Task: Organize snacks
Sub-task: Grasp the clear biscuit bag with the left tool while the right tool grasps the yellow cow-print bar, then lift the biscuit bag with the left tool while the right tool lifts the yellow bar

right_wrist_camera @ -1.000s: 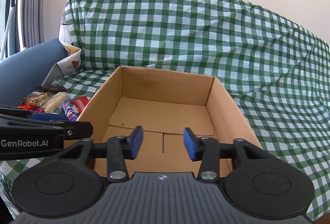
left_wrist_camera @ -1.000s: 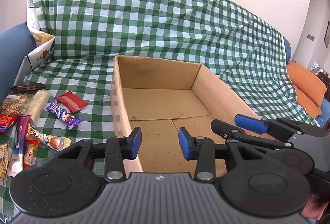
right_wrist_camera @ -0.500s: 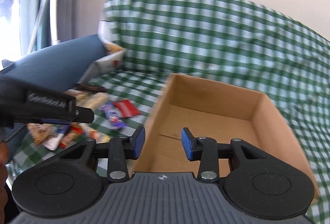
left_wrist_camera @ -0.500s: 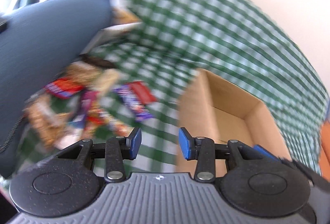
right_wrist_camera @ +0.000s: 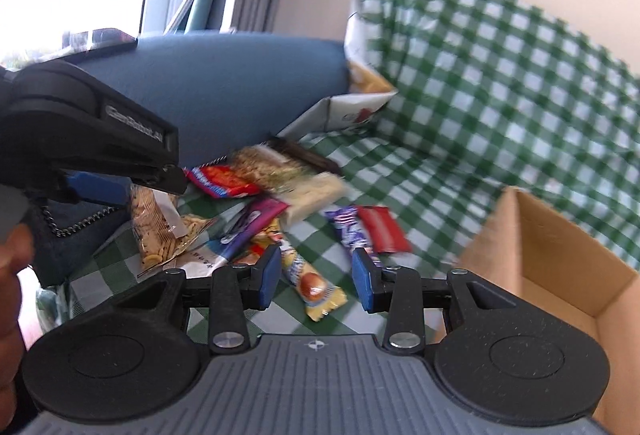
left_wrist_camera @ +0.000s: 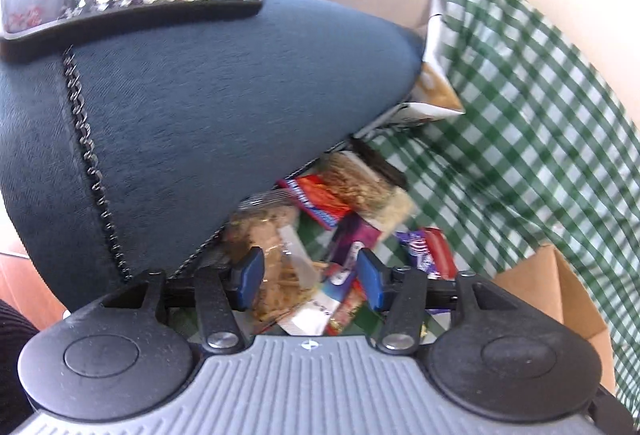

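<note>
We have both tongs spread and empty over the snack pile, so the step in hand reads as picking a first packet to carry to the cardboard box (right_wrist_camera: 560, 255). The left tongs (left_wrist_camera: 308, 277) hover low above the clear packet of biscuits (left_wrist_camera: 276, 263) near the blue sofa arm (left_wrist_camera: 200, 107), and the right tongs (right_wrist_camera: 316, 281) frame the yellow wrapped bar (right_wrist_camera: 312, 283) on the green checked cloth (right_wrist_camera: 460, 115). To do this well, we judge it best to take one packet at a time, choosing one that lies on top and apart from its neighbours: the yellow bar looks free along its length, while the biscuit packet overlaps the white sachet (left_wrist_camera: 316, 309) and could drag it along. We should close across the narrow width of the wrapper, gently, since these contents probably crush, and lift straight up before swinging right to the box, which stands just beside the pile at the right edge of both views. The red packet (right_wrist_camera: 382, 229) and purple bar (right_wrist_camera: 350, 231) lie side by side, touching, nearer the box. Compared with a second ago, when both cameras looked squarely into the bare box, we have swung left toward the snacks, and the tongs have opened wider.
</note>
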Tool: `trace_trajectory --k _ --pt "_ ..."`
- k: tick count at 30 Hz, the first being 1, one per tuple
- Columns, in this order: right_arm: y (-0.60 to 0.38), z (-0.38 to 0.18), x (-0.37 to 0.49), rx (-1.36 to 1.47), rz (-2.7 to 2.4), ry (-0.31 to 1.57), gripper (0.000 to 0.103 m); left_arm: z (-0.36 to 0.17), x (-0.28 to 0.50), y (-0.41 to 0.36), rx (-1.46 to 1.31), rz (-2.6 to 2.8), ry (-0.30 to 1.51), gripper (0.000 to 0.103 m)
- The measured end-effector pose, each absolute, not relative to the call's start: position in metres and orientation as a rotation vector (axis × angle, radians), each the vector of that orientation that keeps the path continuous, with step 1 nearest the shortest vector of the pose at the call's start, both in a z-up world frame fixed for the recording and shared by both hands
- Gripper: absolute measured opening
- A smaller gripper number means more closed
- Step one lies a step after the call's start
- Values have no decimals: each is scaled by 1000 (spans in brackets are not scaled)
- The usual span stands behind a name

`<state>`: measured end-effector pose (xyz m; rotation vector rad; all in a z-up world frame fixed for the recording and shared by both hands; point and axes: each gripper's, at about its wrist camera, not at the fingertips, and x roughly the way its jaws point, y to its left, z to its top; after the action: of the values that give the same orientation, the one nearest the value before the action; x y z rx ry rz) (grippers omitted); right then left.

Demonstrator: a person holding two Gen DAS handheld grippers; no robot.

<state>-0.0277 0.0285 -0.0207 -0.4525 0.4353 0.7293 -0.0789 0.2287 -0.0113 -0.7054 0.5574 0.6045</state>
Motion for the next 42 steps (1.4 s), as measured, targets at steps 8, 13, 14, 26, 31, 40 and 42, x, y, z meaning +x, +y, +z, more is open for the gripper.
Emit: trace_trajectory --k 8,13,14,26,31,40,42 --pt "73 -64 14 -519 706 517 43 -39 -72 240 -723 660 601 69" --pt "86 -86 37 -539 713 562 48 -47 -60 239 -697 678 632 69" --pt "88 -90 39 -543 721 575 48 -47 -58 239 -690 679 632 69" --pt "73 -78 35 -511 736 607 26 -44 -48 236 -623 670 622 53" --pt "43 -58 14 -415 648 706 26 -33 -58 232 -608 600 592 51" --pt "-5 -59 -51 -327 605 804 26 -20 -74 196 -521 286 643 51" --pt "-14 -62 -66 -322 600 803 26 -20 -80 190 -515 239 668 51"
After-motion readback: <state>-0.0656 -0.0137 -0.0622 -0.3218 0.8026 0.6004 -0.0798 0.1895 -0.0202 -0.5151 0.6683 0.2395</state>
